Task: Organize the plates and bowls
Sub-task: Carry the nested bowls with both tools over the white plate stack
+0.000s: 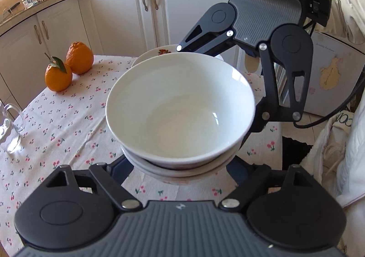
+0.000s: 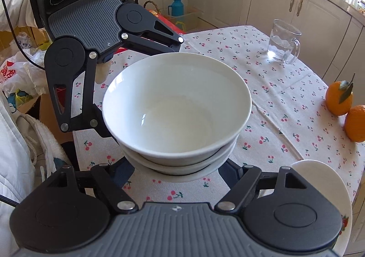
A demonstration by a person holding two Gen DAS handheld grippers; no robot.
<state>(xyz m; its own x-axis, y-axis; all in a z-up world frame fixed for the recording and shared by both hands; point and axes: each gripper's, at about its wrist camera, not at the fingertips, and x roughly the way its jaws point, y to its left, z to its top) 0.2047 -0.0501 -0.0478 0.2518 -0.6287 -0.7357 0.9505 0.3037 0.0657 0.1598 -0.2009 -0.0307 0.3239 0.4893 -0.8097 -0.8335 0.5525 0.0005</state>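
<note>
Bright daylight is flooding both fisheye views, glaring on the white bowl (image 1: pixel 180 106) and washing out the upper right corner of the right wrist view. Cabinets (image 1: pixel 118 13) are bowing at the edges (typical lens distortion), while shadows on the tablecloth (image 2: pixel 285 97) are staying soft and focus is holding sharp.
</note>
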